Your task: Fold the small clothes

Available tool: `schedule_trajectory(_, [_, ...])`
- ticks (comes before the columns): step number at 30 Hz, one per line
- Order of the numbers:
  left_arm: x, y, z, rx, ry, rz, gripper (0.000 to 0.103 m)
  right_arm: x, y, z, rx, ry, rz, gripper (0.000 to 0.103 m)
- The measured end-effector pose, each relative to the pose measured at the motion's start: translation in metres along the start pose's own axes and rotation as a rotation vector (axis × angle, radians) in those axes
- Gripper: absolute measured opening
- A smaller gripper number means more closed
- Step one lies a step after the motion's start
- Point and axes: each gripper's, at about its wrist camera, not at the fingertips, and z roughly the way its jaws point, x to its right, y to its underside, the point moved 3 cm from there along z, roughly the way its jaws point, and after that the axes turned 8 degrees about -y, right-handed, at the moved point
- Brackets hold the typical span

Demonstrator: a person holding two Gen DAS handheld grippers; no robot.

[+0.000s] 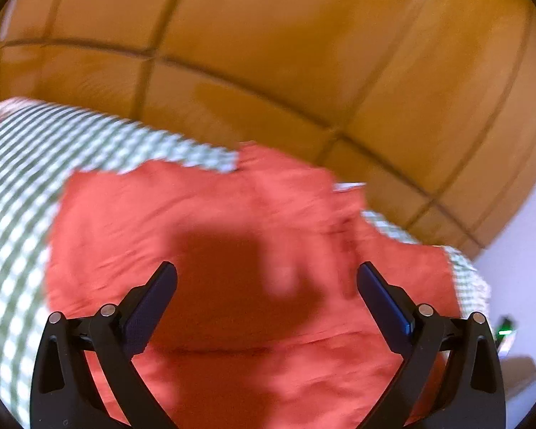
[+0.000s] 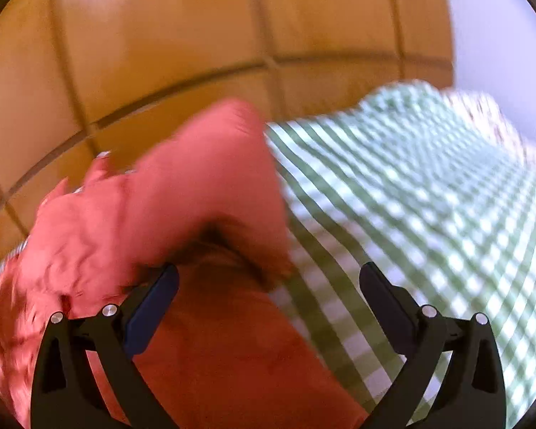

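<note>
We see a wall of orange-brown panels [image 1: 268,53] filling the far side of both views, its squares split by dark grooves. It stands behind the cloth, and a bright glare sits high on it in both views. Beside the panels, past the cloth's far corner, a pale lilac wall [image 2: 500,35] takes over.

The cloth [image 2: 428,196] is a green-and-white check that covers the whole work surface; both views are blurred, so we cannot make out its weave or hem. At the cloth's far corner in the left view a pinkish patch shows, too smeared to read.

The garment [image 1: 214,214] is coral red and lies on the cloth, against the edge nearest the panels. In the left view it is spread fairly flat, with a dark shadow across its middle. In the right view one part of it stands bunched and raised above the cloth, creased along its side.

Off the cloth's edge, a small green light [image 1: 504,330] glows on a dark item.

Our left gripper [image 1: 267,271] hangs over the garment, jaws wide apart, nothing between them. Our right gripper [image 2: 269,273] is likewise spread wide and empty, over the garment's edge where it meets the cloth.

We find no readable writing or labels anywhere.
</note>
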Motion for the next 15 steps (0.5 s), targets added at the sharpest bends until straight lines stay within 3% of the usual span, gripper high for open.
schedule_trajectory(3, [0.043,-0.002,0.021,-0.061,0.074,0.082,0.097,0.014,0.001,0.005,-0.033,-0.032,0.058,0.101])
schedule_trajectory(6, [0.069,0.003,0.055,-0.151,0.090,0.122,0.085,0.020,0.001,0.003,-0.028,-0.049,0.081,0.101])
schedule_trajectory(10, [0.085,0.013,0.109,-0.319,0.097,0.057,0.071,0.026,0.002,0.006,-0.028,-0.073,0.118,0.101])
schedule_trajectory(12, [0.087,0.016,0.121,-0.342,0.098,0.015,0.056,0.030,0.002,0.006,-0.025,-0.088,0.140,0.101])
schedule_trajectory(14, [0.093,0.019,0.125,-0.358,0.130,0.001,0.020,0.029,0.001,0.007,-0.028,-0.090,0.145,0.101])
schedule_trajectory(15, [0.097,0.019,0.125,-0.370,0.139,0.000,0.016,0.029,0.001,0.008,-0.028,-0.088,0.145,0.101])
